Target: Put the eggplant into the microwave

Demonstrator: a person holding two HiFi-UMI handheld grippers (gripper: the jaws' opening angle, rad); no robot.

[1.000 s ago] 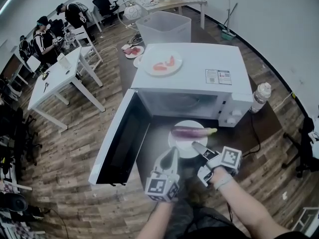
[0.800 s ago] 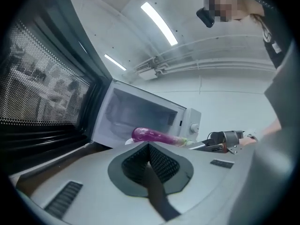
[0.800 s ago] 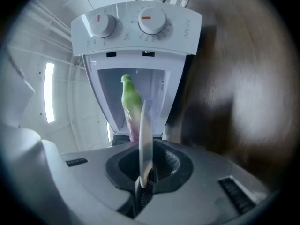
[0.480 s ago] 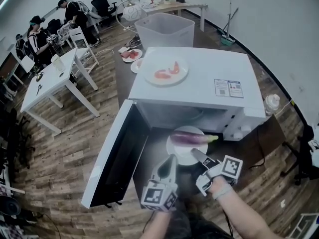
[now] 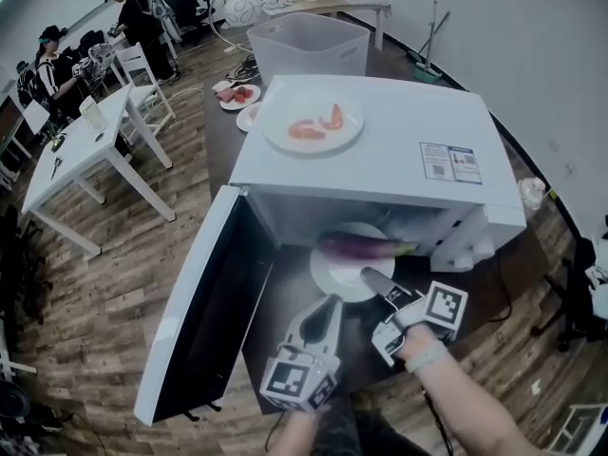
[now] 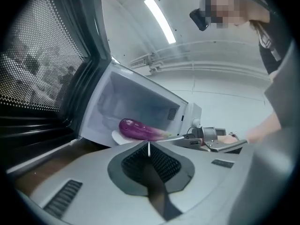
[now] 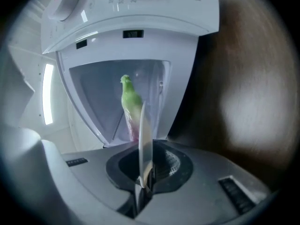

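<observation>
Brought closer to the open white microwave (image 5: 399, 131), seemingly not yet inside: long purple eggplant (image 5: 356, 248) on round white plate (image 5: 332, 275), rim pinched by right gripper (image 5: 369, 277); left gripper (image 5: 330, 303) closed, empty, alongside.

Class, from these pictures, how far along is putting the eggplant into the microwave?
Done: the microwave door stands open. In hand: the right gripper clamps the rim of the white plate carrying the eggplant, at the mouth of the cavity; the left gripper is shut, empty. Left: slide the plate fully in and release.
</observation>
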